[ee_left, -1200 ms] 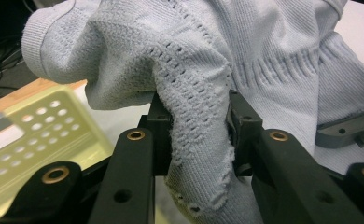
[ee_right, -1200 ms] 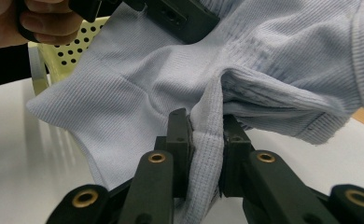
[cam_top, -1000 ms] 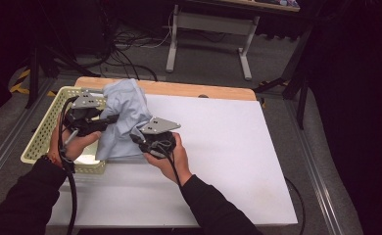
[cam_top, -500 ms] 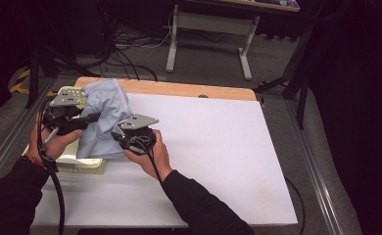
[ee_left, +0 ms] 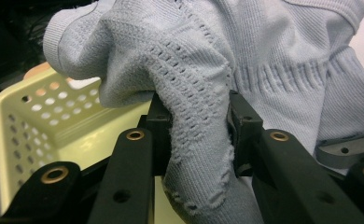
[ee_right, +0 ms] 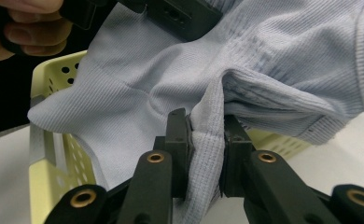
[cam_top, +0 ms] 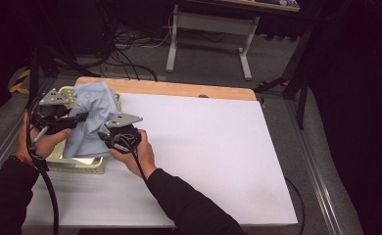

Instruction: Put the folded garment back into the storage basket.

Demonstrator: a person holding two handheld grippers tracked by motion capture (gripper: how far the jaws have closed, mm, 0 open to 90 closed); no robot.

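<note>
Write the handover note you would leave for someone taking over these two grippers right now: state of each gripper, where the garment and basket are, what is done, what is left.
Left gripper: shut on a fold of the light blue knit garment.
Right gripper: shut on another fold of the same garment.
Garment: held up between both grippers, hanging over the yellow perforated basket at the left edge of the white table; its lower part reaches down into the basket.
Done: both grips look secure.
Left: most likely lower the garment fully into the basket and open both grippers, though it could equally be coming out.
</note>
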